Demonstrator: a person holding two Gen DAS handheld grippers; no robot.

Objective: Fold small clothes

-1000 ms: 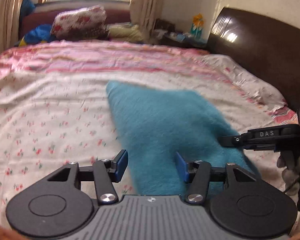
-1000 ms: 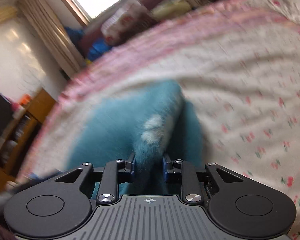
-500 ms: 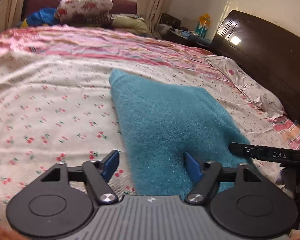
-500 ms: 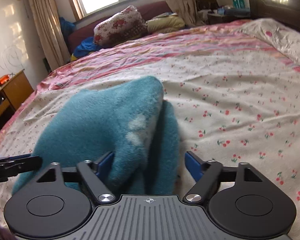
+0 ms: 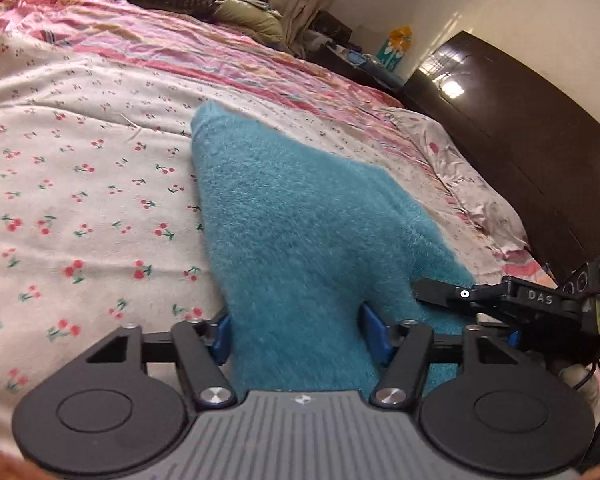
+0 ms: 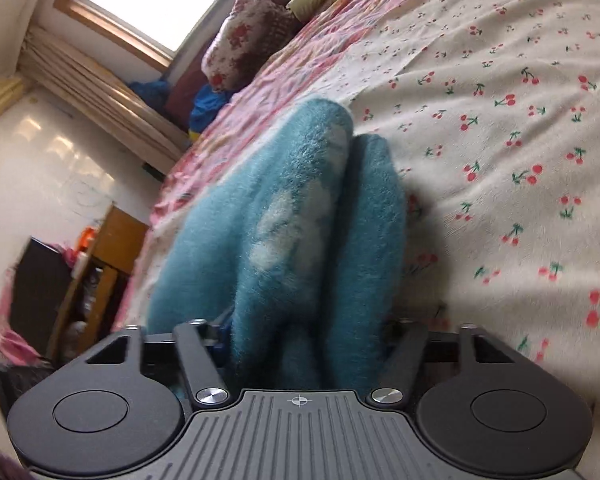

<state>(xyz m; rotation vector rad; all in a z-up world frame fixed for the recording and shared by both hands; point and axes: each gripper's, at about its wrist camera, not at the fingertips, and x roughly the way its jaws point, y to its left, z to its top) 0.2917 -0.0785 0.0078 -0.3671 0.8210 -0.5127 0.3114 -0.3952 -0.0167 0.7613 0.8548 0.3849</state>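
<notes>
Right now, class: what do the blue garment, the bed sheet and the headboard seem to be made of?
Blue garment: fuzzy fleece or plush knit, hairy matte nap.
Bed sheet: thin printed woven cloth, probably cotton; creased, matte.
Headboard: dark lacquered wood, seemingly; glossy window reflections.

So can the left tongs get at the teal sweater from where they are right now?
Probably yes. The left tongs stand open with the teal sweater already lying between the blue pads, and nothing sits in between. The right tongs only reach its far side edge.
</notes>
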